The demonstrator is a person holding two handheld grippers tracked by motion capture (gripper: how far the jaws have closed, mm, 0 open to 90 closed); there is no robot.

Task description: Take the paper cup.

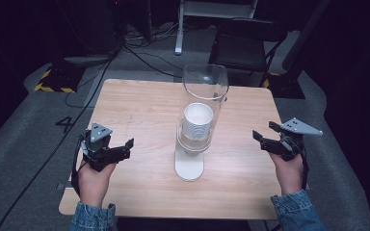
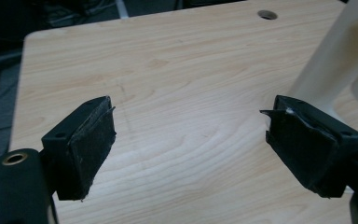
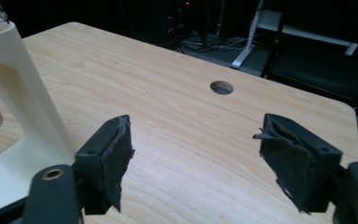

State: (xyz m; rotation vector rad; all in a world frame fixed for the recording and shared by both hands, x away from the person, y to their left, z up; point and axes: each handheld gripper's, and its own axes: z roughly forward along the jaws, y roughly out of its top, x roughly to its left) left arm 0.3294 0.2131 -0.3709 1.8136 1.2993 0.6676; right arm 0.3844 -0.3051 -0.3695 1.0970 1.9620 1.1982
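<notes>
A cup dispenser stands at the middle of the wooden table (image 1: 139, 106). It has a clear tube (image 1: 205, 82) over a stack of white paper cups (image 1: 198, 121) and a white base (image 1: 189, 166). My left gripper (image 1: 125, 149) rests near the table's left edge, pointing right toward the dispenser, open with nothing between its fingers. In the left gripper view its jaws stand wide apart (image 2: 189, 135), with the white stand (image 2: 335, 60) at the right. My right gripper (image 1: 265, 132) is near the right edge, open and empty. In the right gripper view (image 3: 196, 154) the stand (image 3: 14, 79) is at the left.
A round cable hole (image 3: 222, 87) pierces the tabletop beyond the right gripper's jaws. A dark folding chair (image 1: 248, 45) and floor cables (image 1: 144, 57) lie behind the table. Bare wood spreads between each gripper and the dispenser.
</notes>
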